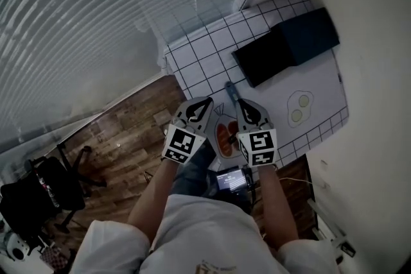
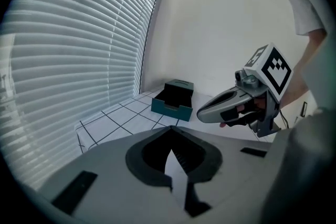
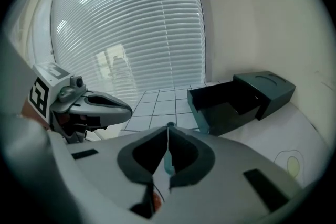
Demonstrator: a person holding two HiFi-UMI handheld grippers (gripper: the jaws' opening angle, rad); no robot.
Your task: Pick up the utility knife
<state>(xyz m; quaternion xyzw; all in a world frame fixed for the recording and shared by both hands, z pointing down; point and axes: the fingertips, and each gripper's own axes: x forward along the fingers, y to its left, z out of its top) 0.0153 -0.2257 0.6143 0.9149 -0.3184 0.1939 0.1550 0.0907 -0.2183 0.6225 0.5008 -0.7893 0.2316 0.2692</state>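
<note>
The utility knife, slim and dark teal, lies on the white grid cloth just past the tip of my right gripper. In the right gripper view the jaws hide nearly all of it. Only a teal sliver of the knife shows through the gap under the pads, and I cannot tell whether anything touches it. That gripper is shut. My left gripper hovers beside it to the left, over the table's front edge. It is also shut, with nothing in it.
A dark teal box with its drawer pulled out stands at the back of the table, against the wall. An orange-red oval shape shows between the grippers. Blinds cover the window on the left, with wood floor and a black chair below.
</note>
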